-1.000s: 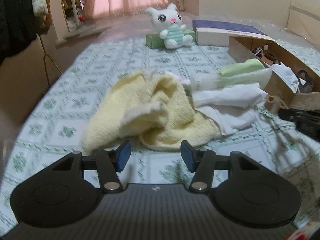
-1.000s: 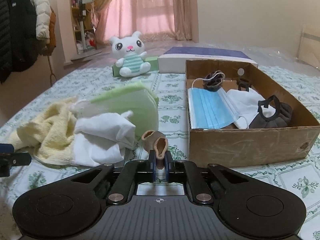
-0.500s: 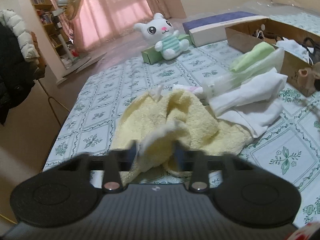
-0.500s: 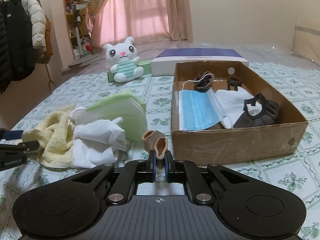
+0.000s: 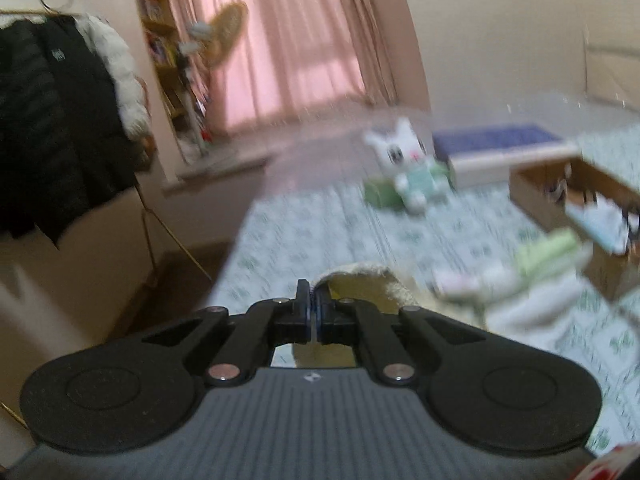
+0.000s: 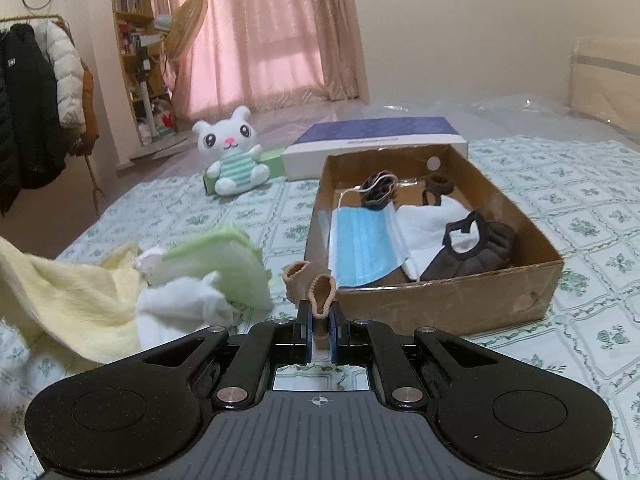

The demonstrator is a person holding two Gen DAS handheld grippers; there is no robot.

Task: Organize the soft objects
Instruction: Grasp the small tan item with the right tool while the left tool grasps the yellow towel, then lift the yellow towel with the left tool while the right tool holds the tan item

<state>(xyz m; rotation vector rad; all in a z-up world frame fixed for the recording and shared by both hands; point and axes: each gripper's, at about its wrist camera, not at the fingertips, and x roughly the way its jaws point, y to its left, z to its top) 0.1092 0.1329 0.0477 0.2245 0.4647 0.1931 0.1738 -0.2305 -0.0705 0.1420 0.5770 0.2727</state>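
Pinching the fluffy yellow towel [image 5: 362, 280] in the left claw [image 5: 311, 296], right claw [image 6: 320, 314] clamped on a tan stretchy band [image 6: 321, 294]

A home bedroom. Pink curtains [image 6: 272, 36] cover the window, dark and white padded coats [image 6: 36, 92] hang beside a wooden bookshelf [image 6: 130, 28]. A white plush bunny [image 6: 234, 152] sits on the green-patterned bedsheet [image 6: 580, 208].

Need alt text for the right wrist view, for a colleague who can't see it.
The right gripper pinches a tan sock just in front of an open cardboard box holding masks. A yellow towel hangs lifted at left, beside white and green cloths.
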